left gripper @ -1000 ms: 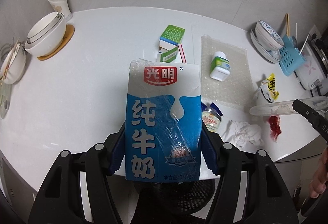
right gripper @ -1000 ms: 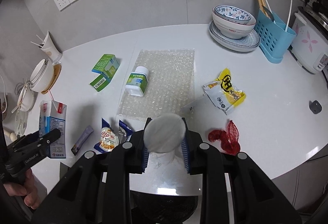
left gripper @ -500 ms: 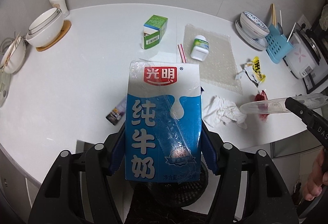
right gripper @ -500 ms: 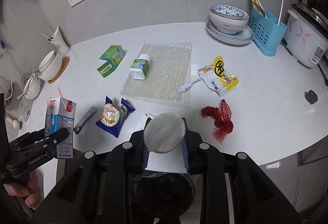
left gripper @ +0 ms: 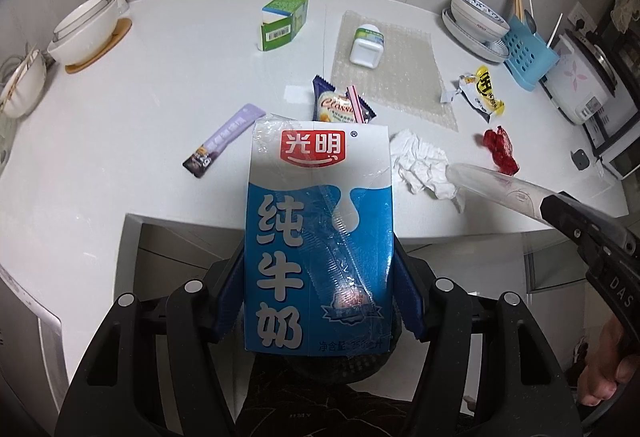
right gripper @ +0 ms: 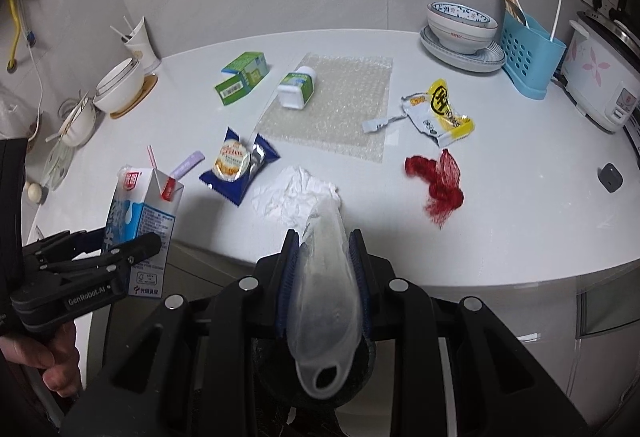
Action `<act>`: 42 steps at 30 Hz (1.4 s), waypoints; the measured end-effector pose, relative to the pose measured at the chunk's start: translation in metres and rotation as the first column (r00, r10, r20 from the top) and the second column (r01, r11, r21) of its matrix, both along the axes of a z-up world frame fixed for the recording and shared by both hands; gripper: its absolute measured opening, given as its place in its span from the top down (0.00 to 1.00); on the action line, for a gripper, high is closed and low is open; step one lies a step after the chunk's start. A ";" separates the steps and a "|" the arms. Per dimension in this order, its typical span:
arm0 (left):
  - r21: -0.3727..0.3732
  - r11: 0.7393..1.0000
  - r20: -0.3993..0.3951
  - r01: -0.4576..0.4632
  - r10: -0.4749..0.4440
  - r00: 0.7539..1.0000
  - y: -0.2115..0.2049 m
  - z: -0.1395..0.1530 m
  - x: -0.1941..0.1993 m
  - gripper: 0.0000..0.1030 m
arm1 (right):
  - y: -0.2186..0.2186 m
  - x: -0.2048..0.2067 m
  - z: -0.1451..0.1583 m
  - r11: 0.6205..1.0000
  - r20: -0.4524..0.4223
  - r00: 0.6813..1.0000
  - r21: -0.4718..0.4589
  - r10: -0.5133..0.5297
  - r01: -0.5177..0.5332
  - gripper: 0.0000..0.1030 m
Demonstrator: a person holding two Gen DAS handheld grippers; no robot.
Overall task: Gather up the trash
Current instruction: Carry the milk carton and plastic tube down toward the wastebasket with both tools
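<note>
My left gripper [left gripper: 320, 277] is shut on a blue and white milk carton [left gripper: 316, 237], held upright just off the white table's front edge [left gripper: 200, 221]. To its right, my right gripper [right gripper: 323, 241] is shut on a squashed clear plastic cup [right gripper: 324, 289], its mouth toward the camera. A black mesh bin [left gripper: 340, 373] shows dimly below both grippers. On the table lie a crumpled tissue [right gripper: 292, 193], a red net [right gripper: 438, 177], a yellow wrapper [right gripper: 440, 113], a blue snack pack [right gripper: 238, 165], a purple sachet [left gripper: 224, 141] and a green box [left gripper: 282, 21].
A white bottle [left gripper: 366, 45] lies on bubble wrap [left gripper: 400, 77]. Bowls [right gripper: 120, 85] stand at the far left; stacked dishes [right gripper: 460, 33], a blue utensil holder [right gripper: 528, 57] and a rice cooker [right gripper: 600, 77] stand at the far right. A person's hand [right gripper: 52, 361] grips the left handle.
Both grippers have drawn back past the table's front edge and sunk a little, each keeping its load. The cup has rolled, so its side and mouth show instead of its round base.
</note>
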State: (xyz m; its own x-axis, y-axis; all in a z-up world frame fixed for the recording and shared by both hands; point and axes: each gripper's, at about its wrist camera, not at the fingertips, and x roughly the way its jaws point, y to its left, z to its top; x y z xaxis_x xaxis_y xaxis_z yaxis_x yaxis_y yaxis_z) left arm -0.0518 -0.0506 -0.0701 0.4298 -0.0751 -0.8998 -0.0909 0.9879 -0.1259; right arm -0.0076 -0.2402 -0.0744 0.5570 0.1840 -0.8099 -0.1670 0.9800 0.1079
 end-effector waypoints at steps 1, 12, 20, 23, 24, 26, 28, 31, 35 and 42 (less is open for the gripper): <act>-0.002 1.000 0.001 0.000 0.000 1.000 0.000 -0.002 -0.003 0.40 | -0.001 -0.005 -0.003 1.000 0.002 1.000 -0.002 0.003 -0.003 0.76; 0.004 1.000 -0.026 0.010 -0.010 1.000 -0.011 -0.034 -0.029 0.40 | -0.011 -0.036 -0.029 1.000 0.019 1.000 0.008 0.009 -0.009 0.76; -0.025 1.000 -0.031 0.006 -0.007 0.999 -0.013 -0.056 -0.039 0.40 | -0.010 -0.053 -0.060 0.999 0.010 0.999 0.013 0.040 -0.040 0.76; -0.019 1.000 -0.028 0.000 0.000 1.000 -0.013 -0.065 -0.041 0.40 | -0.010 -0.056 -0.069 0.999 0.012 0.999 0.002 0.044 -0.044 0.76; -0.026 1.000 -0.030 -0.003 0.002 1.000 -0.012 -0.068 -0.041 0.40 | -0.010 -0.057 -0.072 0.999 0.014 0.999 -0.002 0.049 -0.049 0.76; -0.028 1.000 -0.032 -0.007 0.006 0.999 -0.013 -0.075 -0.042 0.40 | -0.009 -0.060 -0.078 0.998 0.015 0.998 -0.012 0.057 -0.057 0.76; -0.012 1.000 -0.035 -0.012 0.012 0.999 -0.014 -0.082 -0.043 0.40 | -0.009 -0.061 -0.087 0.998 0.009 0.998 -0.014 0.064 -0.064 0.76; -0.019 1.000 -0.050 -0.022 0.021 0.999 -0.013 -0.095 -0.043 0.40 | -0.011 -0.062 -0.104 0.997 -0.019 0.997 -0.031 0.070 -0.071 0.76; -0.019 1.000 -0.051 -0.019 0.018 0.999 -0.015 -0.108 -0.045 0.40 | -0.014 -0.062 -0.123 0.998 -0.056 0.996 -0.020 0.066 -0.067 0.76; 0.000 1.000 -0.053 0.010 -0.010 0.999 -0.021 -0.129 -0.047 0.40 | -0.013 -0.060 -0.139 0.998 -0.083 0.994 -0.017 0.066 -0.068 0.76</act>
State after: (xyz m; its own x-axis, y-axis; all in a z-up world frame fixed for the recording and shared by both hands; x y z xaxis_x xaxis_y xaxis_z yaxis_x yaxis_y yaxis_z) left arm -0.0989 -0.0720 -0.1996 0.3811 -0.0791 -0.9211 -0.0880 0.9887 -0.1213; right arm -0.0676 -0.2533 -0.2135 0.4751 0.2027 -0.8563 -0.2239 0.9689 0.1051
